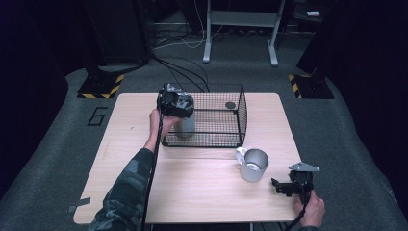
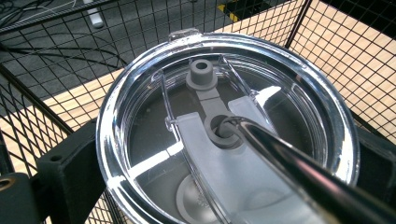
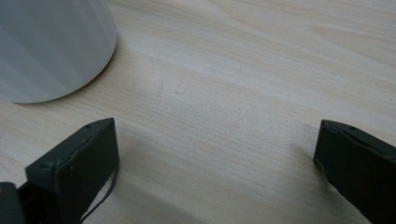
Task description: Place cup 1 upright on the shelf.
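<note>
A steel tumbler [image 1: 185, 127] with a clear lid [image 2: 224, 135] is inside the black wire basket [image 1: 239, 115], at its left front corner. My left gripper [image 1: 181, 113] comes from above and is shut on the tumbler just under the lid, with a black finger [image 2: 60, 175] showing on each side. A metal straw [image 2: 299, 168] runs into the lid's centre hole. Whether the tumbler rests on the basket floor is unclear. My right gripper [image 1: 275, 186] lies low over the table at the front right, open, its jaws apart and nothing between them. A metal mug [image 1: 253, 165] stands just left of it.
A small dark disc [image 1: 230, 105] lies in the basket's far right part. The wooden table [image 1: 192, 192] has bare surface at the front left and middle. The mug's wall [image 3: 51, 46] stands close ahead of the right gripper's left finger [image 3: 79, 158]. Cables and stands lie on the floor beyond the table.
</note>
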